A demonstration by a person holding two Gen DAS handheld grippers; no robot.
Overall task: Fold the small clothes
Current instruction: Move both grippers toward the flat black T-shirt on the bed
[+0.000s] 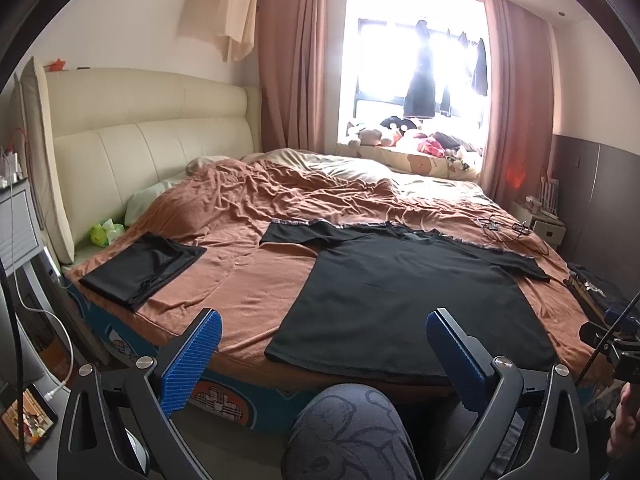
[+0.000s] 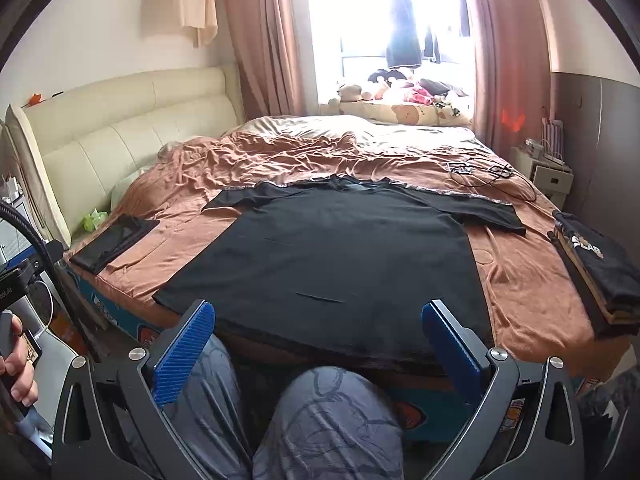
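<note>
Bed (image 2: 520, 280) holds flat black T-shirt (image 2: 340, 248) (both claws spread, empty).

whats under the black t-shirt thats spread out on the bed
The black t-shirt lies flat on the brown sheet, which shows all round it. Whatever lies directly beneath the shirt is covered.

T-shirt (image 2: 340, 256) mid-bed (image 2: 520, 280), folded garment (image 1: 144, 268) apparently left

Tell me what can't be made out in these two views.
- Black T-shirt hem: right wrist view, hidden by the blue fingers.
- Folded stack: left wrist view, cut off by the right gripper.
- Hanging clothes: both views, washed out by window glare.
</note>
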